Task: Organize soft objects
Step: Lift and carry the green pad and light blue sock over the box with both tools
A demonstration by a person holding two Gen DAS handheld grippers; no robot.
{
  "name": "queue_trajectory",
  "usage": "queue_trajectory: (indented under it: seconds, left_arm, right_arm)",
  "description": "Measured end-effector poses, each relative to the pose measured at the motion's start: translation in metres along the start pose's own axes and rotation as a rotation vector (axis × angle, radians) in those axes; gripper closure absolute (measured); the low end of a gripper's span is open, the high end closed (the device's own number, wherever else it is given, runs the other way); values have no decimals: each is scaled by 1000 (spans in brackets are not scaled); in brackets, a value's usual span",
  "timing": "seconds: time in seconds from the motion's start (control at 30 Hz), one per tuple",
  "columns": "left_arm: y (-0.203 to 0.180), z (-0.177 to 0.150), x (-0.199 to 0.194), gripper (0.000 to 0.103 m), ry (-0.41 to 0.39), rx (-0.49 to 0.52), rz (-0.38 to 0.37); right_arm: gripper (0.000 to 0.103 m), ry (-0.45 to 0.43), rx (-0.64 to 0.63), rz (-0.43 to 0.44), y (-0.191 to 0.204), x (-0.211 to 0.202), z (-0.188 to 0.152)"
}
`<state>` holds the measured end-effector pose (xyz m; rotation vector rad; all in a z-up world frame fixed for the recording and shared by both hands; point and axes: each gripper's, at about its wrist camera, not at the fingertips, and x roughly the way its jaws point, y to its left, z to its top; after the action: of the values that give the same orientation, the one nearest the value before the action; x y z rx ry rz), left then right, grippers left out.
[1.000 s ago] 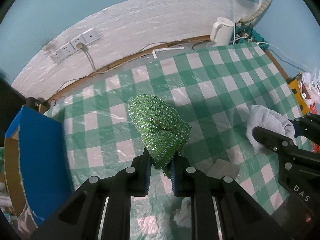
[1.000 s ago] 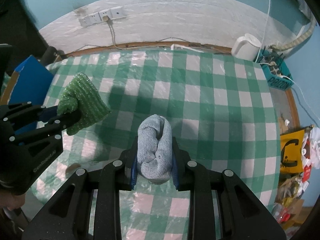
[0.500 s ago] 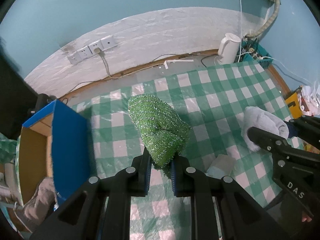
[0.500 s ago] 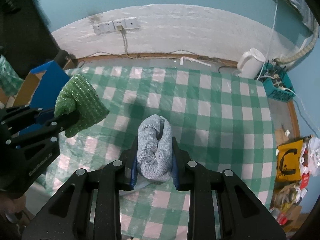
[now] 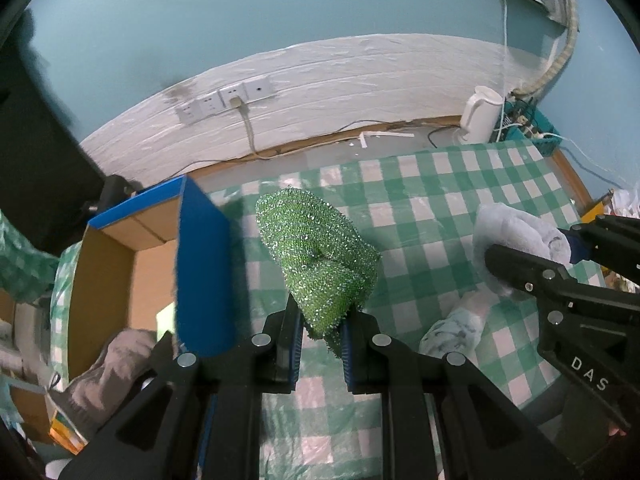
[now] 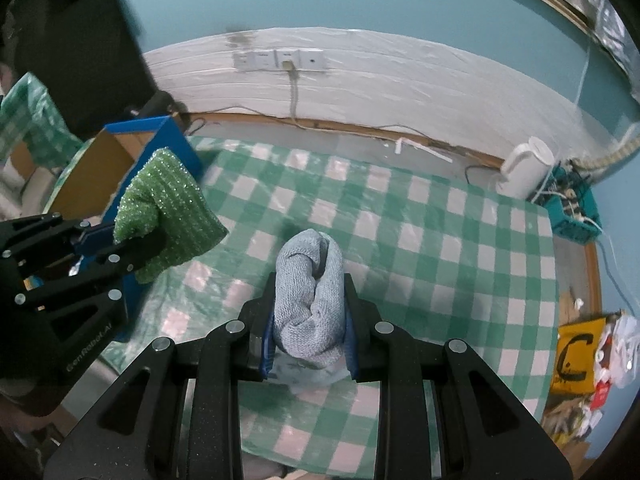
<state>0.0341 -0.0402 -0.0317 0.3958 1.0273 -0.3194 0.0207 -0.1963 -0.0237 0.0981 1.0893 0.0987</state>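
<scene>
**Both tools loaded, above the checked surface**

We are holding the left tool pinched on a green sparkly cloth; the cloth is sticking up and forward out of the blue pads, clear of the surface. In the right wrist view the same cloth is showing at the left, in front of the box.

We are holding the right tool clamped on a rolled pale blue-grey cloth, pads pressing on both of its sides, the roll standing up between them. A looser pale piece is hanging under it, hard to tell if it is part of the same cloth.

A cardboard box with blue outer walls is sitting open at the left edge of the surface, just beside the green cloth in the left view. Something grey and soft is lying inside it. A white kettle is standing at the far right corner by the wall.
</scene>
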Motion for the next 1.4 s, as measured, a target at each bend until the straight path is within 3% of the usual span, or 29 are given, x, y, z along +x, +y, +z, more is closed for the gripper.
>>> queue_trajectory:
  seconds: [0.77,1.4]
  left_arm:
    - [84,-31,-24,87,-16,-134,49]
    - [158,-60,-27,87,-8,-245,131]
  right_arm:
    - [78,-18,-123,104,90,2,28]
    - [77,-11,-259,202,185,12,49]
